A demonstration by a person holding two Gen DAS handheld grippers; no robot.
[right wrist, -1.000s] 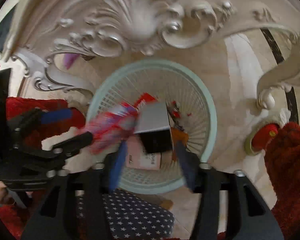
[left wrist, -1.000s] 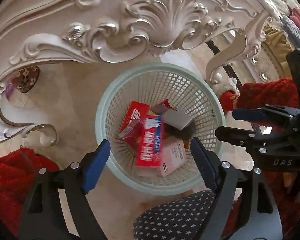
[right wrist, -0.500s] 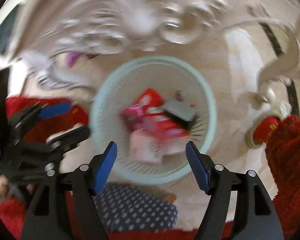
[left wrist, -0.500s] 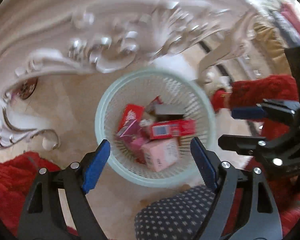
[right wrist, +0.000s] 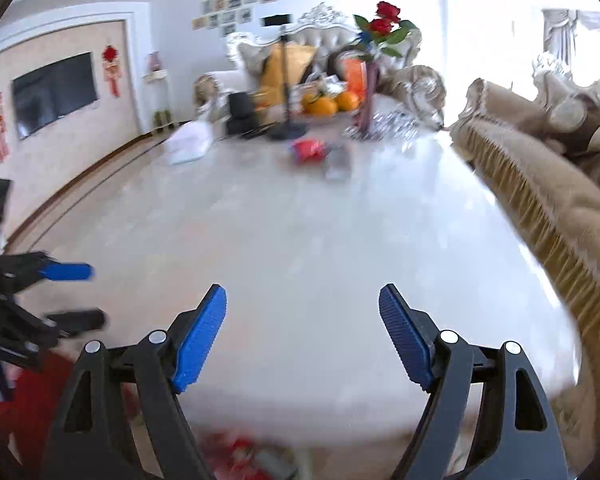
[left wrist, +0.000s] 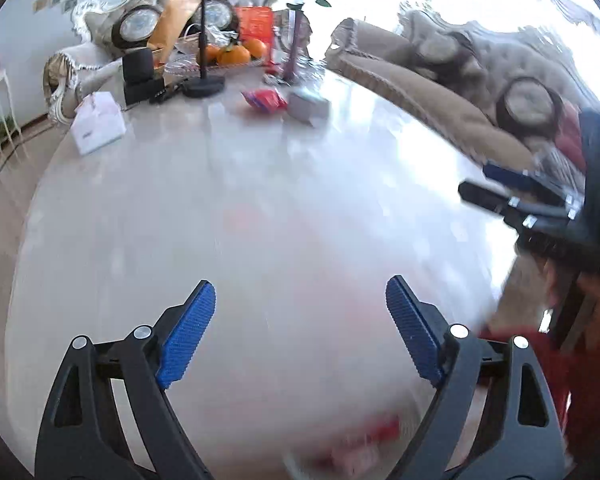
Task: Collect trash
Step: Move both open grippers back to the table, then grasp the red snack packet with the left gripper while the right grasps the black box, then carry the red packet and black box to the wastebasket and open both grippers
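Two pieces of trash are left on the table (left wrist: 260, 208): a red wrapper (left wrist: 265, 99) and a grey box (left wrist: 309, 106), lying touching or just beside each other at the far end, in front of the vase (left wrist: 294, 40) of roses and the oranges (left wrist: 236, 53). A white box (left wrist: 97, 127) is also seen at the far left edge; whether it counts as trash cannot be told.

Both grippers are held spread wide and nothing is pinched. The left gripper (left wrist: 300, 320) is aimed along the length of the table, and the wrapper and grey box are found well ahead of it, close to its centre line, the wrapper slightly left, the box slightly right. In the right wrist view the right gripper (right wrist: 302, 326) is likewise pointed down the table; the red wrapper (right wrist: 309, 149) is placed almost dead ahead and the grey box (right wrist: 339, 160) a little to its right.

Neither gripper is judged clearly nearer; both are well apart from the pieces, with bare tabletop between. A natural split is suggested: wrapper to the left gripper, box to the right. The long axis of each piece cannot be read through the blur, so the wrist angle is best settled closer in.

Red blurred shapes at the bottom of both views are taken to be trash already in the bin (right wrist: 244, 456) below the near table edge.
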